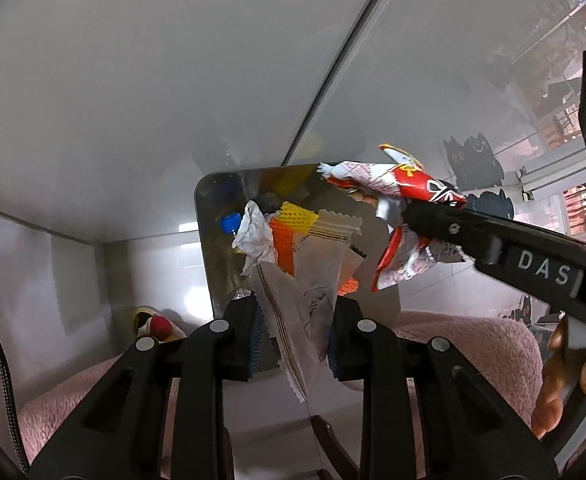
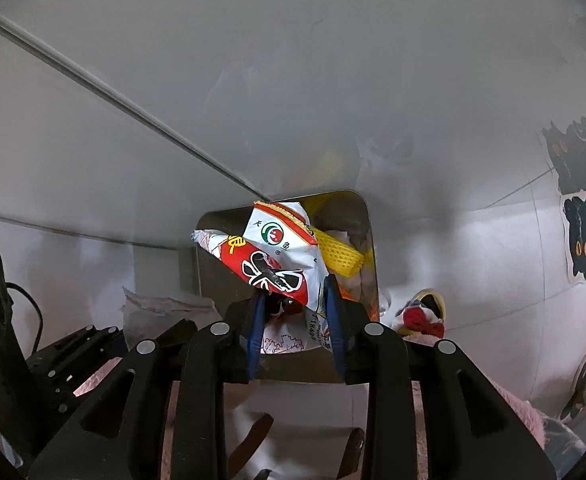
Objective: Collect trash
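Note:
A steel bin (image 1: 209, 240) stands against the white wall and holds several pieces of trash: crumpled paper (image 1: 253, 236), yellow and orange foam net (image 1: 293, 220), a blue cap (image 1: 230, 223). My left gripper (image 1: 295, 336) stands at the bin's near rim with its jaws apart; a brown-striped paper wrapper (image 1: 289, 320) hangs between them without being pinched. My right gripper (image 2: 295, 320) is shut on a red-and-white snack bag (image 2: 277, 252) and holds it over the bin (image 2: 367, 240). It also shows in the left wrist view (image 1: 421, 216), bag (image 1: 397, 184) at the bin's right rim.
A pink fluffy cloth (image 1: 473, 344) covers the surface beside the bin. A red, white and yellow soft toy (image 2: 421, 316) lies right of the bin. Black cat stickers (image 2: 581, 184) are on the right wall. Crumpled paper (image 2: 161, 308) lies left of the bin.

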Tool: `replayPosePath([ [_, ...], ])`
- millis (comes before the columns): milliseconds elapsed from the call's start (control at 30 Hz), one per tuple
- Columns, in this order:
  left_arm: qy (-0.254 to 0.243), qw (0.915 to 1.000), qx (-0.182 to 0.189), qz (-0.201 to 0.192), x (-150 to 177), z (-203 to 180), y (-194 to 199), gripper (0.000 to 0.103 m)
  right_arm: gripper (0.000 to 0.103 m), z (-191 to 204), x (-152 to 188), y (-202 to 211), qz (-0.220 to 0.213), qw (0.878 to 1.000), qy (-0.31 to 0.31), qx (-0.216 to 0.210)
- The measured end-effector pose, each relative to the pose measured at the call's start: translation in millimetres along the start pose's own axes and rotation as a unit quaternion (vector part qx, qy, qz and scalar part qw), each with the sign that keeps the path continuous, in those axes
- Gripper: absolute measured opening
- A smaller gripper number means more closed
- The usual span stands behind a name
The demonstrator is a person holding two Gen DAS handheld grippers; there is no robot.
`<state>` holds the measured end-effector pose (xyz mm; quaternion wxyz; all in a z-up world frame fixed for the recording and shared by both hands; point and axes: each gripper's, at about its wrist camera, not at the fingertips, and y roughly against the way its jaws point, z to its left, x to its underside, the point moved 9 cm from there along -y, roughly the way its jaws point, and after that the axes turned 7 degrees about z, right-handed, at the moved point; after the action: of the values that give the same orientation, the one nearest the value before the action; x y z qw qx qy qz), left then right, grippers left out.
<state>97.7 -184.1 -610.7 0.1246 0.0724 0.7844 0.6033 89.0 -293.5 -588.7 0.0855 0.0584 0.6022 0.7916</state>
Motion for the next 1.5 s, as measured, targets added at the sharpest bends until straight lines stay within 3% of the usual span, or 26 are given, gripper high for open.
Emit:
replayPosePath([
  [67,-0.003,1.0,0.0,0.001,-1,-1,0,0.026,0.036,1,-3,-1,0.0,1.0,-0.002,0.002],
  [133,-0.002,1.0,0.0,-0.001,-2,-3,0,0.035,0.048,1,-3,1,0.0,1.0,-0.005,-0.003],
  [367,0.007,0.9997,-0.005,-0.023,-5,4,18,0.063,0.059,6,-2,20,-0.019,1.0,-0.006,-0.001],
  [467,0.014,0.999,-0.014,-0.041,-6,10,35,0.082,0.074,10,0,37,-0.035,0.999,-0.003,0.005],
  [533,0.015,0.9982,-0.019,-0.055,-6,14,51,0.088,0.09,10,0,49,-0.044,0.999,0.002,0.011],
  [600,0.013,0.9969,-0.028,-0.073,-5,16,70,0.093,0.096,10,-1,59,-0.051,0.999,0.006,0.016],
  [767,0.011,0.9931,-0.045,-0.108,-3,24,110,0.095,0.099,21,-2,97,-0.074,0.997,0.022,0.022],
  [967,0.012,0.9837,-0.063,-0.168,1,32,186,0.095,0.1,56,-1,169,-0.144,0.987,0.068,0.027],
  [1200,-0.006,0.9635,-0.086,-0.253,4,26,298,0.095,0.1,92,10,270,-0.247,0.963,0.095,0.058],
  [1400,-0.007,0.9414,-0.092,-0.324,8,13,383,0.095,0.1,112,24,357,-0.341,0.931,0.099,0.08],
  [1500,-0.002,0.9265,-0.099,-0.363,11,9,429,0.095,0.1,120,31,401,-0.388,0.912,0.099,0.09],
])
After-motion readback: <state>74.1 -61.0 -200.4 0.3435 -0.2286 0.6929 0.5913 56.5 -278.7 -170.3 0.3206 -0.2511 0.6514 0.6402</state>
